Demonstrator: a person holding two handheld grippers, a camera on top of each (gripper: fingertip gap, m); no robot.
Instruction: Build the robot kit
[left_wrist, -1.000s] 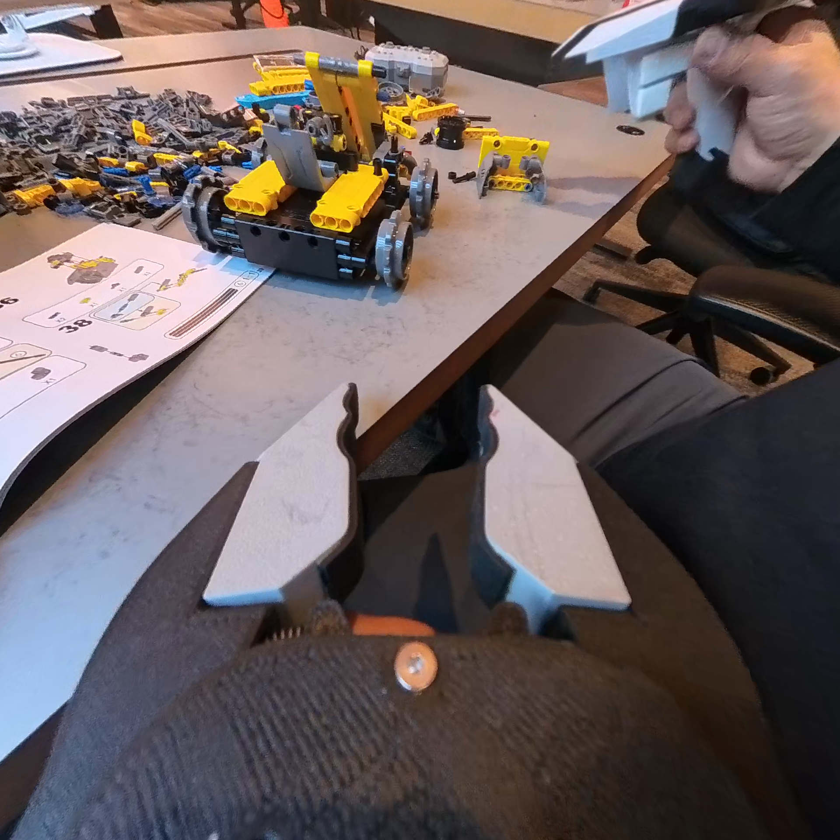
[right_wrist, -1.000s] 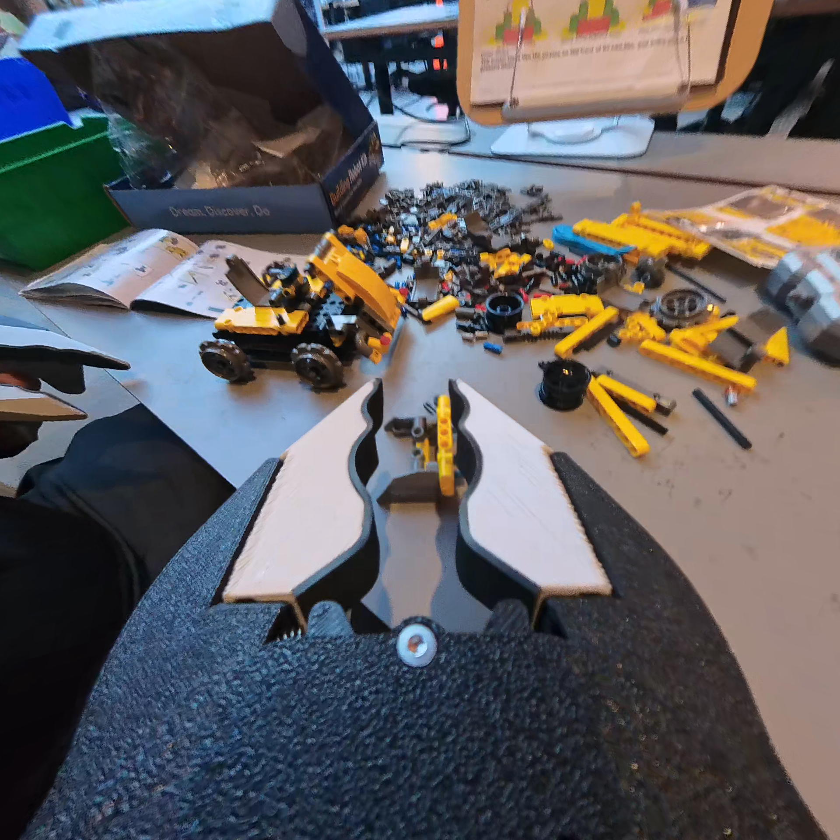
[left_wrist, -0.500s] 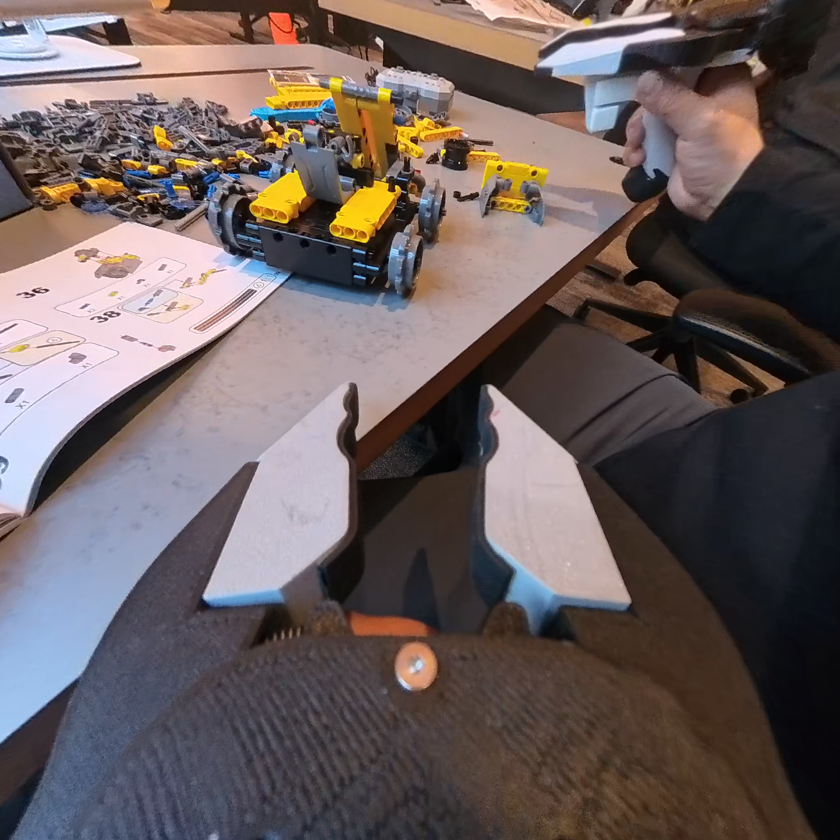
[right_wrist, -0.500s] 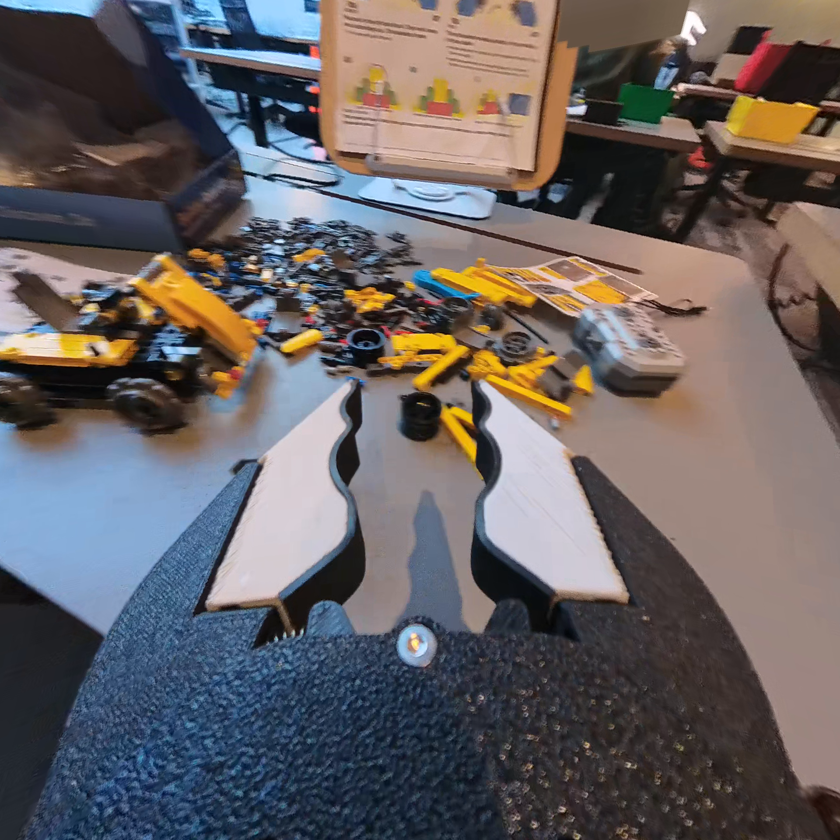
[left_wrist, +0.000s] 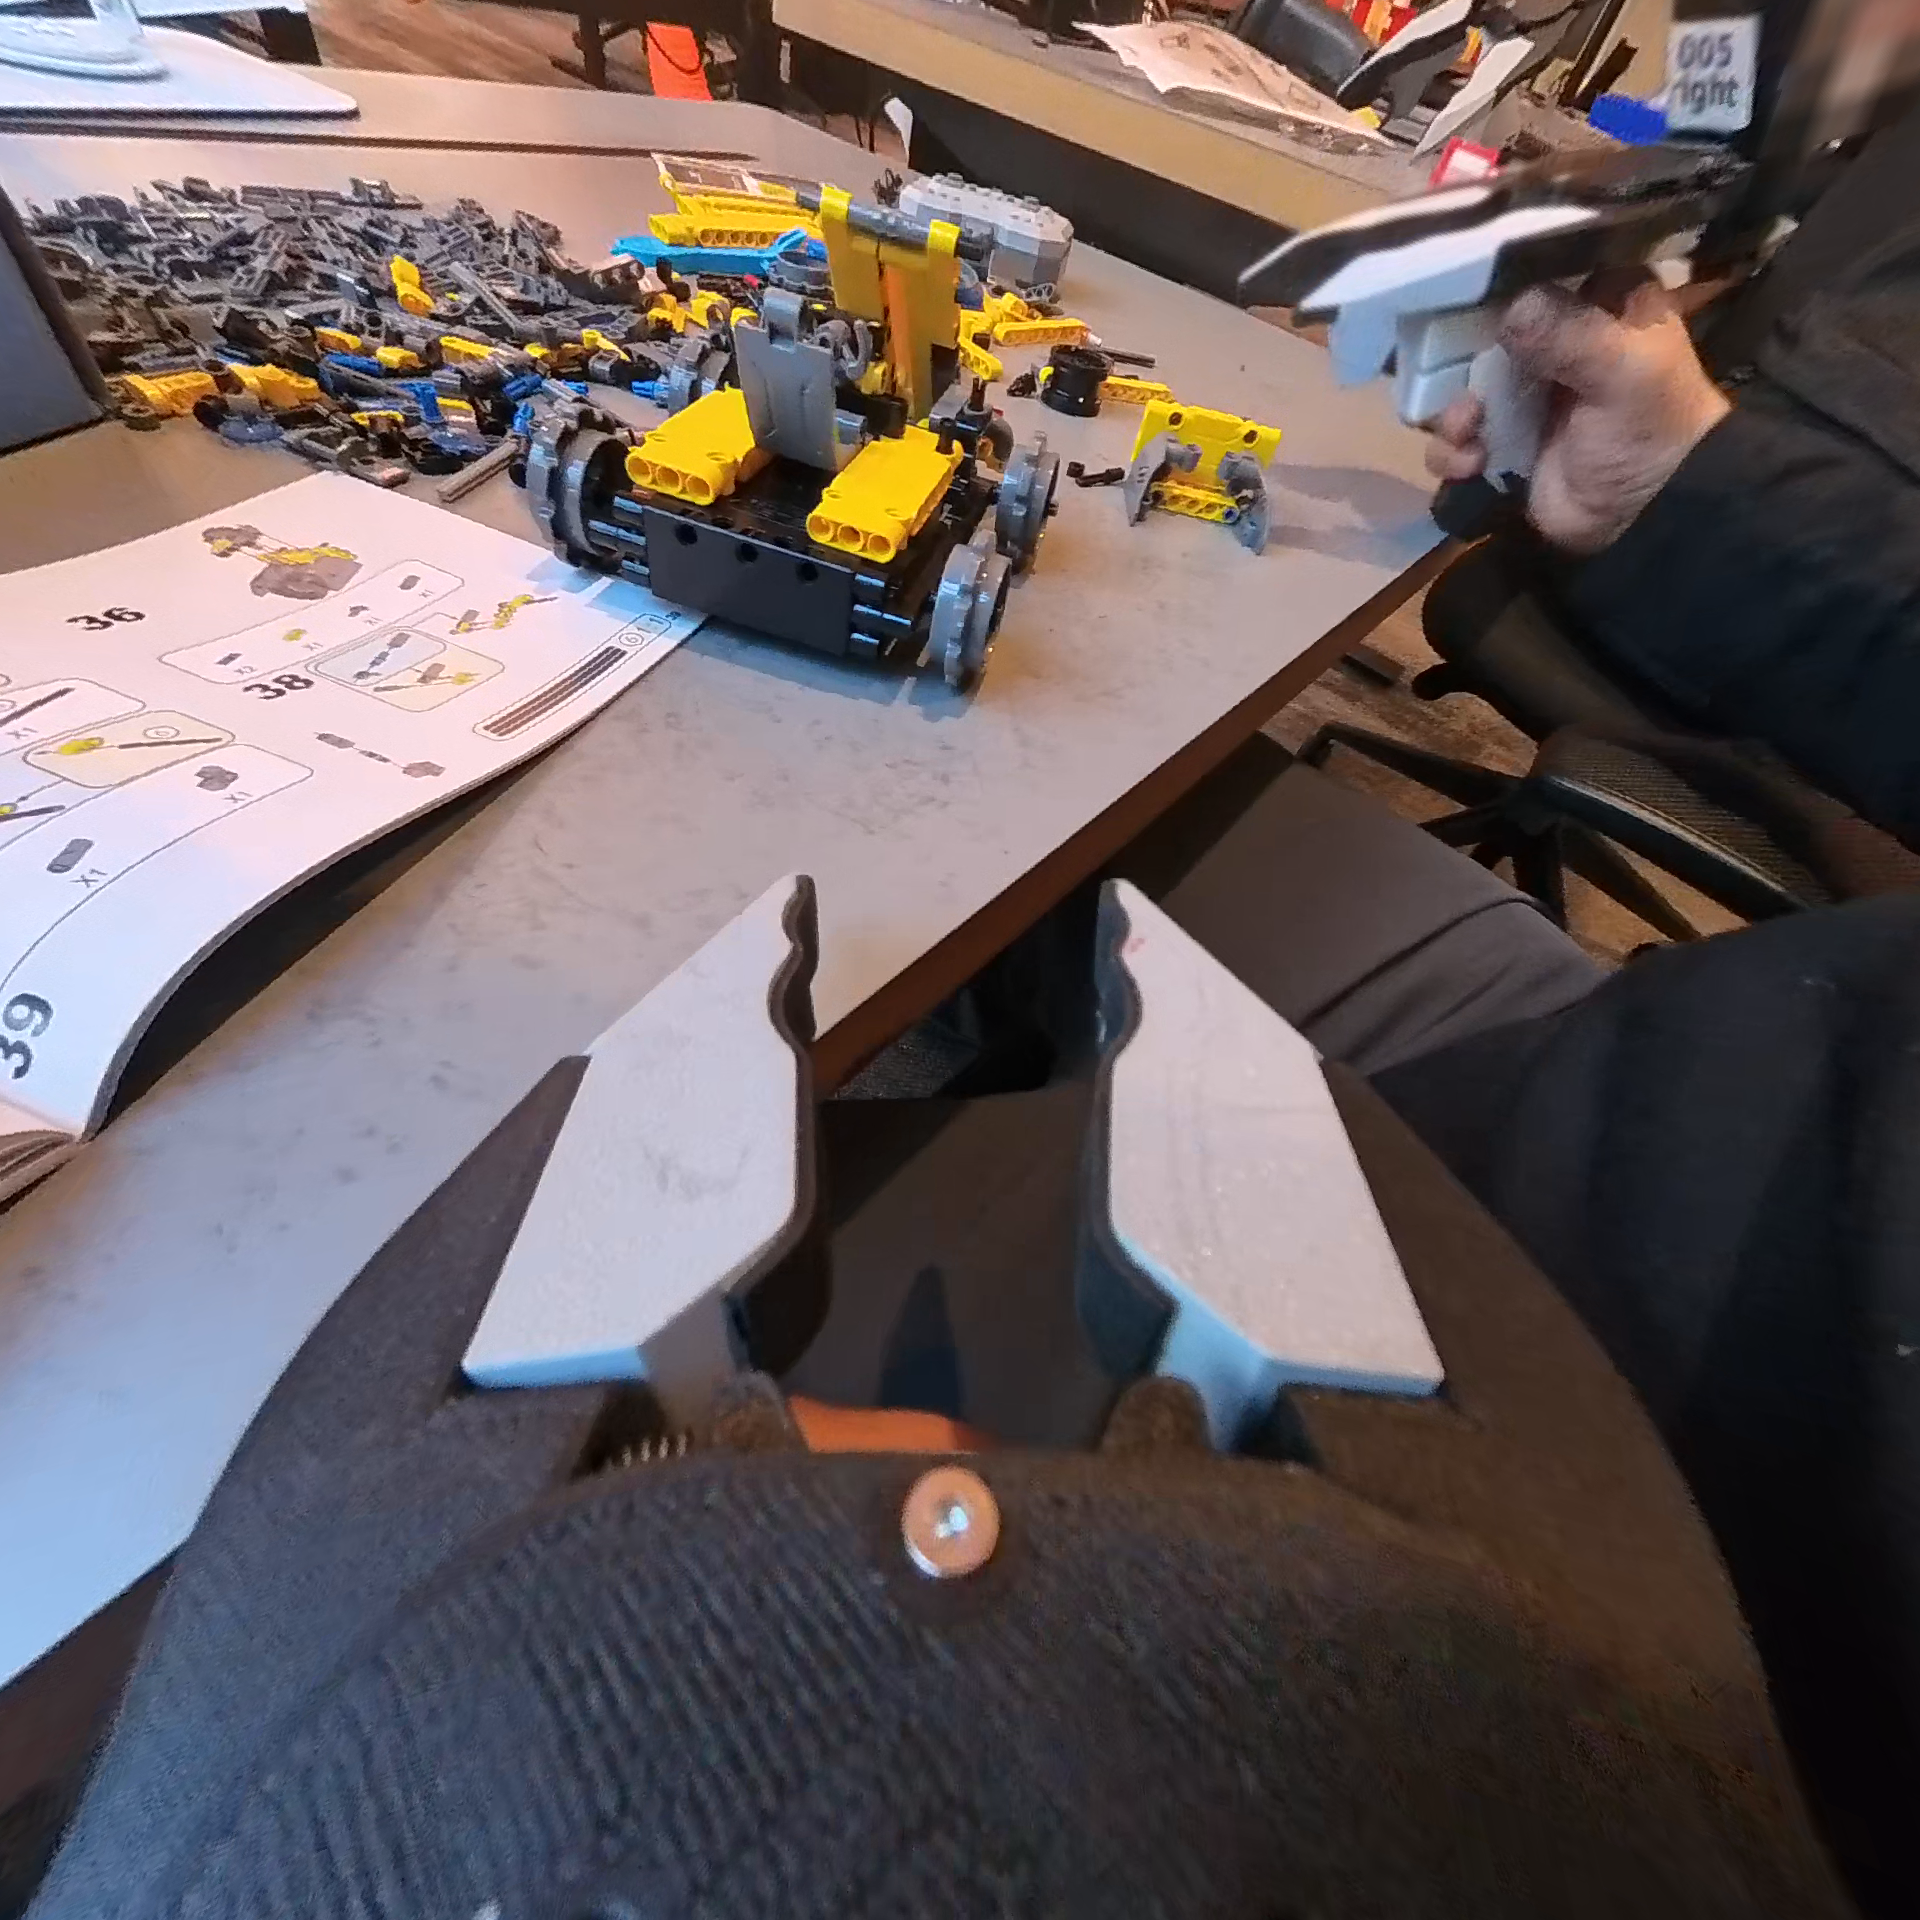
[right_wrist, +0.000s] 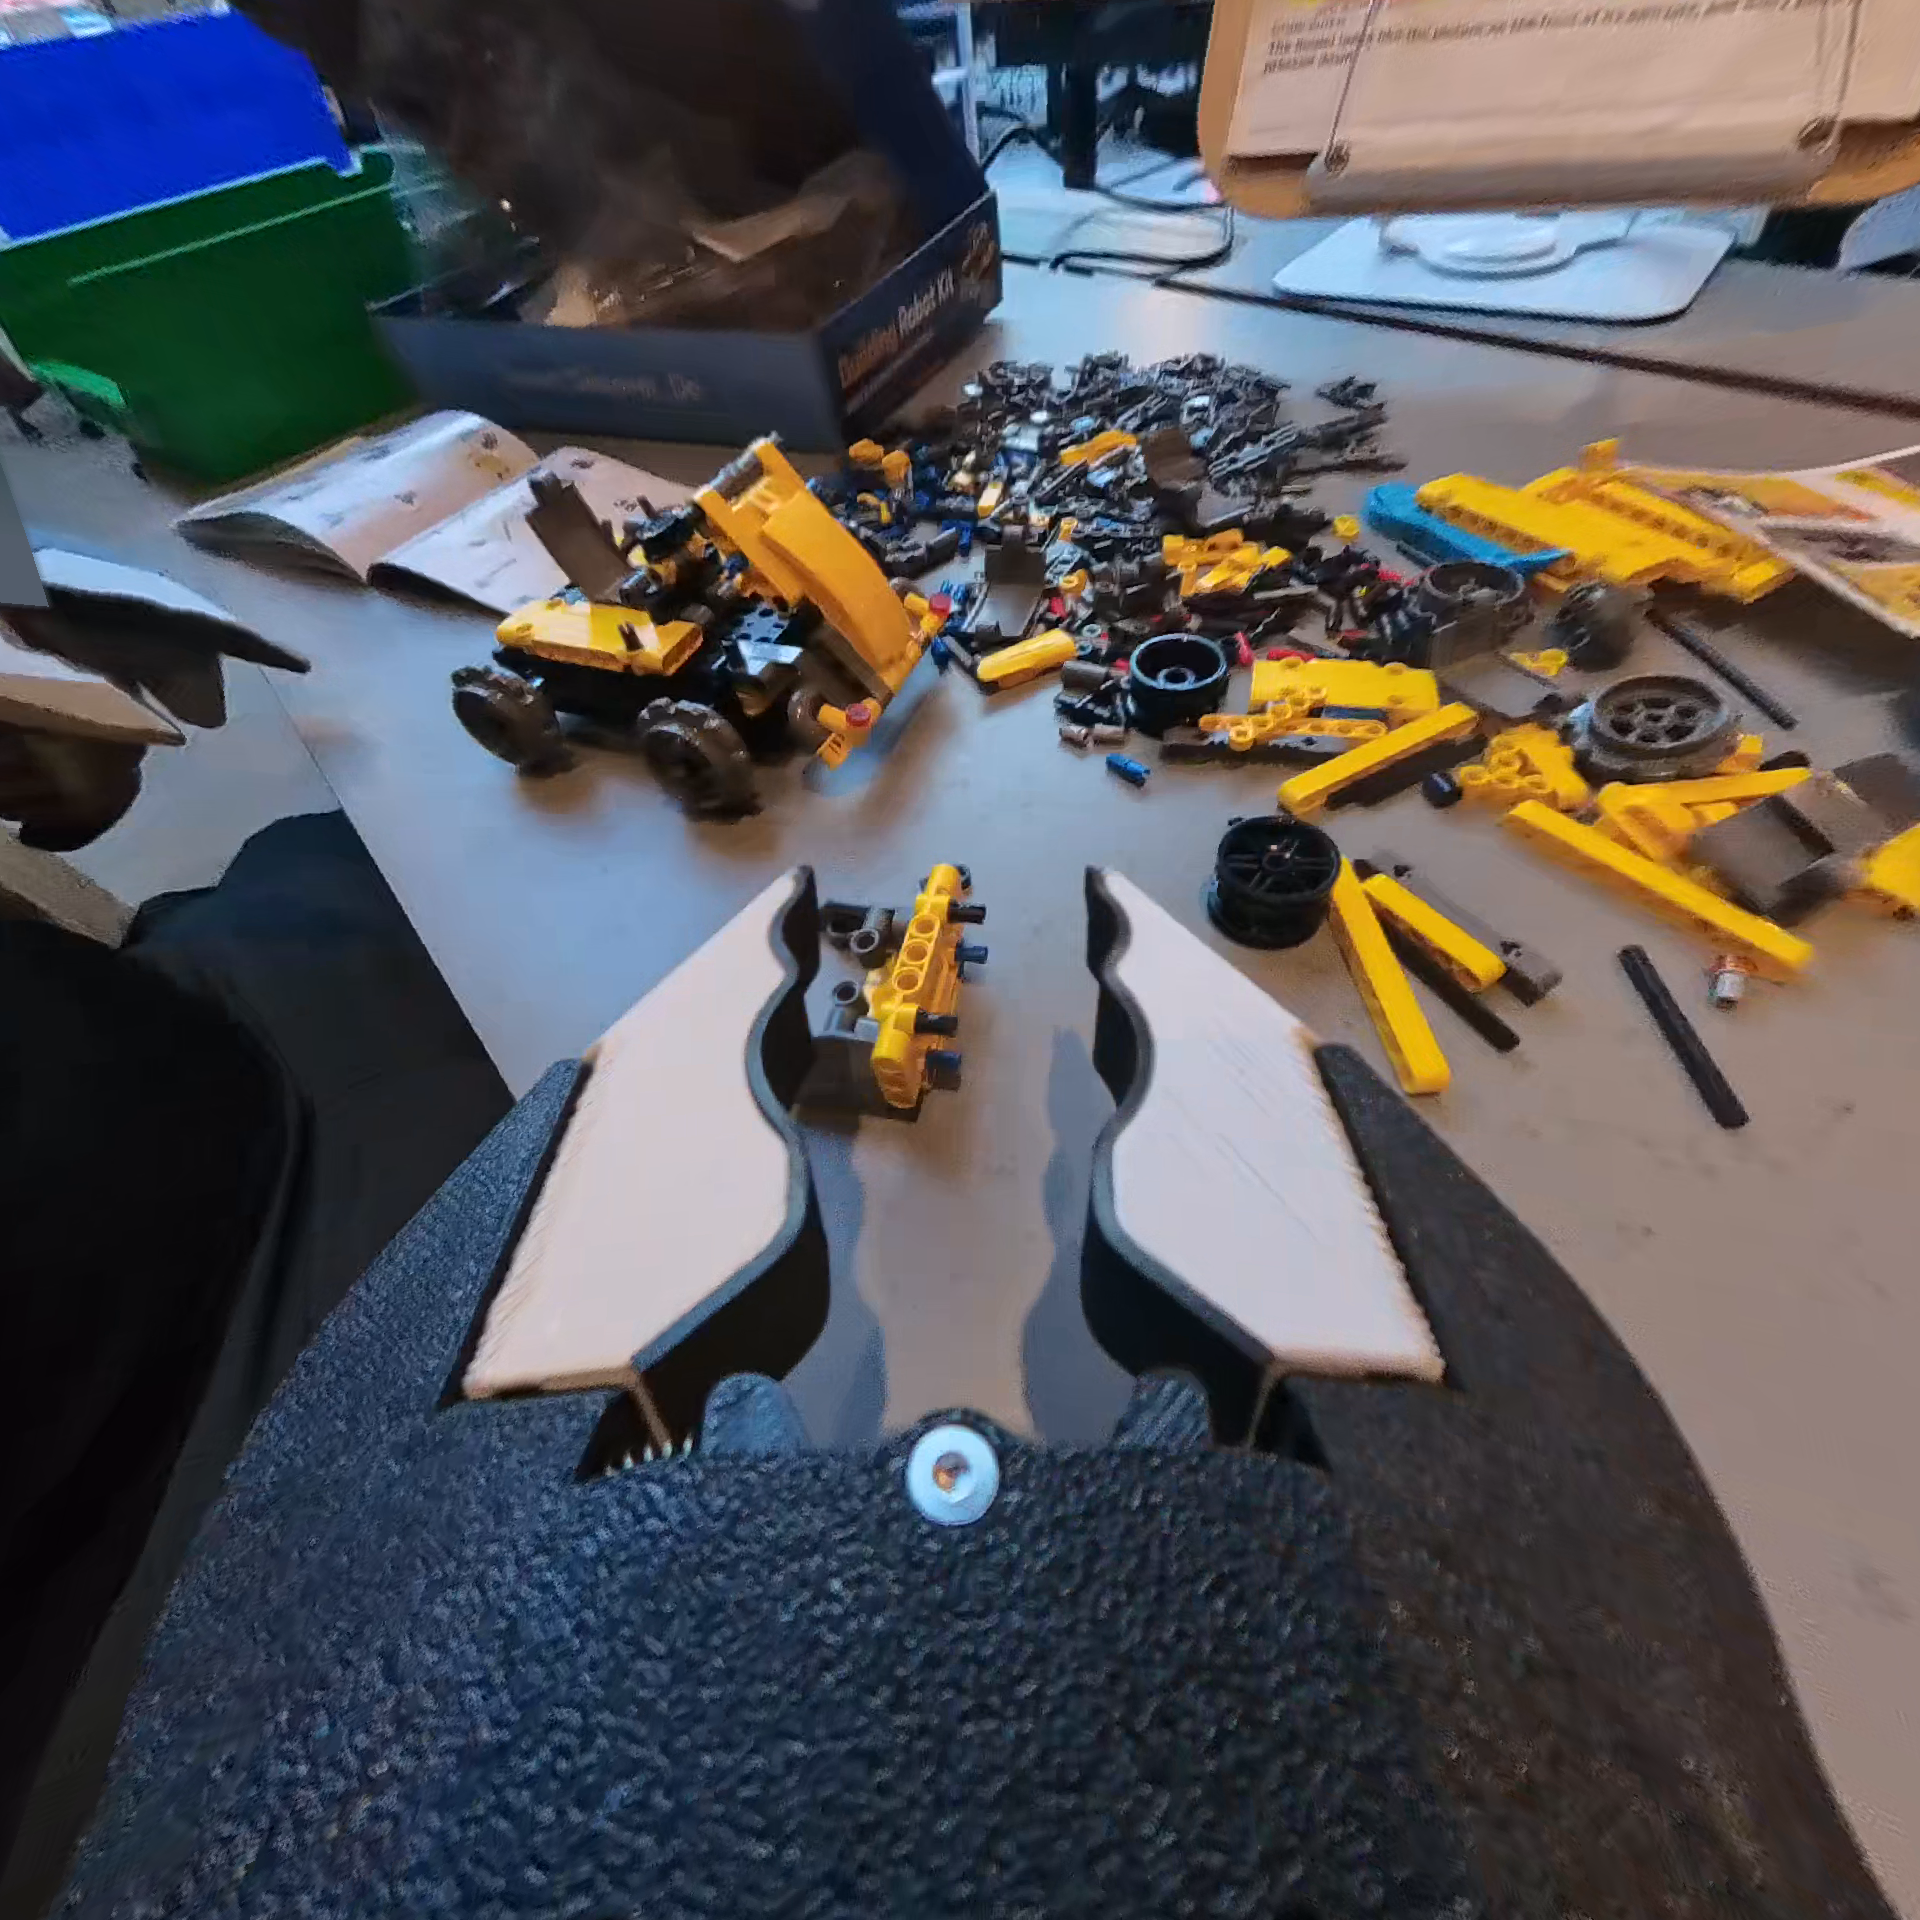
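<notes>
Right tool gapes around yellow brick assembly, lengthwise between fingers.

left wrist view sits low at the near bench edge, facing right and far. right wrist view looks down closer, facing far. both share the toy vehicle and loose bricks.

Right claw hangs open over the tabletop, a small yellow assembly lying between its fingers, toy truck beyond
</notes>
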